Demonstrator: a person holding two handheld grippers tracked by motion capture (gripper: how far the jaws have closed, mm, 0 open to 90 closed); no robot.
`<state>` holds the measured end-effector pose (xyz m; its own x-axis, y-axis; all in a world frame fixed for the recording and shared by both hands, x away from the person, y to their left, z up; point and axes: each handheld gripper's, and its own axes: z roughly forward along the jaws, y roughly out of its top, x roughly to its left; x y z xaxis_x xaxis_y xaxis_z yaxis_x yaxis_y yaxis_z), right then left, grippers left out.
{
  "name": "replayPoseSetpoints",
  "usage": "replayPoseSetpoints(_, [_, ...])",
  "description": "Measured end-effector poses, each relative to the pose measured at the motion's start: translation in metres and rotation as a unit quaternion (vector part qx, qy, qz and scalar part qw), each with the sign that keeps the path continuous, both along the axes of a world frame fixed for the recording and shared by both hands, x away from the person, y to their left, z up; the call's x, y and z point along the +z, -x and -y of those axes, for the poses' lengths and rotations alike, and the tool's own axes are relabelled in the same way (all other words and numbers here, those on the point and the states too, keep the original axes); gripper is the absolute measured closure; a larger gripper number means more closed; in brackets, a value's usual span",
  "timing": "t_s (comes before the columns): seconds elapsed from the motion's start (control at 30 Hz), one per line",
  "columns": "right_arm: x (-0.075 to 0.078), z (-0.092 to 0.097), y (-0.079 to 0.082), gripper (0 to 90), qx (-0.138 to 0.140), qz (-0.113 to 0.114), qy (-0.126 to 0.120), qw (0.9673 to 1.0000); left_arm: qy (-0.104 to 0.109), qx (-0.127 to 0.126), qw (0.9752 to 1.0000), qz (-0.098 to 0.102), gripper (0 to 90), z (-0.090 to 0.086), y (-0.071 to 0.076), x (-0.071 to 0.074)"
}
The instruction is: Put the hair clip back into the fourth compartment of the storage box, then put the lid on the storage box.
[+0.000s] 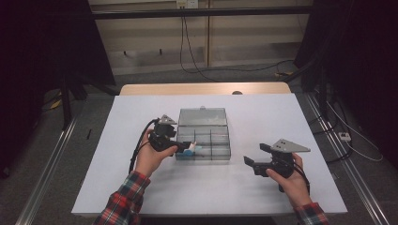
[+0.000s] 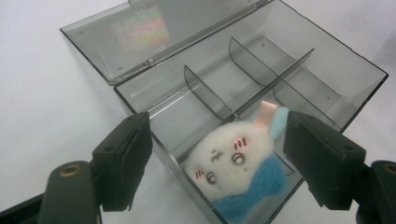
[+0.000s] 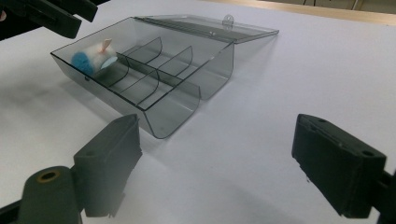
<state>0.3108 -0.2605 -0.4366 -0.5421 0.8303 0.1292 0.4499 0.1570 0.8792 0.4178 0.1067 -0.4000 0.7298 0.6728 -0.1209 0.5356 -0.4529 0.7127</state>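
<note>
While the left gripper (image 1: pixel 187 144) hovers with jaws spread, gripping nothing, the plush toy (image 2: pixel 236 170) lies between them in the near-left compartment of the clear box (image 1: pixel 220 123); farther right, the right gripper (image 1: pixel 256 157) gapes over bare table (image 1: pixel 281 112)

Left hand-held gripper (image 1: pixel 184 146) jaws spread wide, right hand-held gripper (image 1: pixel 256 158) jaws apart, held level

No legible text anywhere.
</note>
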Motion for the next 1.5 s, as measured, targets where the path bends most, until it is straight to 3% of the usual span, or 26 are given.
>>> replayPoseSetpoints(0.47, [0.002,-0.002,-0.005,14.8,-0.001,0.002,0.000,1.0000,0.001,0.004,1.0000,0.004,20.8,-0.007,-0.004,0.004])
replayPoseSetpoints(1.07, [0.002,-0.006,-0.022,14.1,-0.009,-0.003,0.010,0.9999,-0.001,0.015,0.9998,0.009,19.5,-0.017,-0.010,0.005])
replayPoseSetpoints(1.5, [0.000,-0.007,-0.037,13.7,-0.020,-0.014,0.021,0.9995,0.011,0.018,0.9997,0.008,18.6,-0.020,-0.016,0.007])
